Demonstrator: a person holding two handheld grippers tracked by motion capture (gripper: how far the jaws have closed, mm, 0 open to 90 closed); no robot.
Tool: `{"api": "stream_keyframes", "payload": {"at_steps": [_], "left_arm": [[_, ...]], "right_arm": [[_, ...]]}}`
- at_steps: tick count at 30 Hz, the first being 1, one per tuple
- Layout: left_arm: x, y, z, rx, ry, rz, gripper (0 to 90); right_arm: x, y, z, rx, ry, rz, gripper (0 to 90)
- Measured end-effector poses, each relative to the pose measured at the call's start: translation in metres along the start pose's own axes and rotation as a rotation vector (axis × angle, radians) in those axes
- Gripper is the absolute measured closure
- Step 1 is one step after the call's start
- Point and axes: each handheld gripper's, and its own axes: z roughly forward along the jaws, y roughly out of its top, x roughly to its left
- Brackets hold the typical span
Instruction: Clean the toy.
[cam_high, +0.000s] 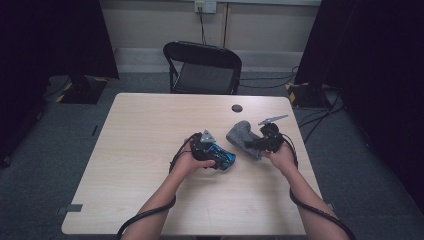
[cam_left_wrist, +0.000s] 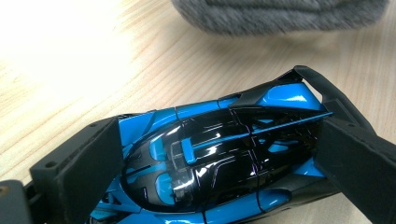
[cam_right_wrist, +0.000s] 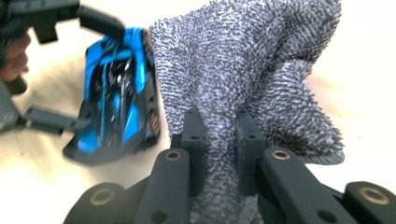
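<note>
While the left gripper (cam_high: 216, 156) clamps the blue and black toy car (cam_high: 223, 158) by its two sides, the car sits on the wooden table (cam_high: 145, 145) a little toward four o'clock of the tabletop's middle. At three o'clock from the car, just beside it, the right gripper (cam_high: 252, 144) has its pads (cam_right_wrist: 194, 135) pinched tight on a fold of the grey fuzzy cloth (cam_high: 242, 136), which bunches and fans out beyond them.
</note>
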Motion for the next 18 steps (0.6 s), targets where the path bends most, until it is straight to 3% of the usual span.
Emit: {"api": "stream_keyframes", "payload": {"at_steps": [7, 12, 18], "left_arm": [[-0.001, -0.001, 0.000, -0.007, 0.002, -0.005, 1.0], [-0.001, -0.002, -0.001, -0.007, 0.009, -0.006, 1.0], [-0.001, -0.002, -0.001, -0.012, 0.010, -0.011, 1.4]], "right_arm": [[-0.003, 0.020, 0.023, 0.006, -0.003, -0.007, 78.1], [0.002, 0.032, 0.041, 0.023, -0.017, -0.039, 78.1], [0.007, 0.044, 0.056, 0.032, -0.002, -0.046, 78.0]]}}
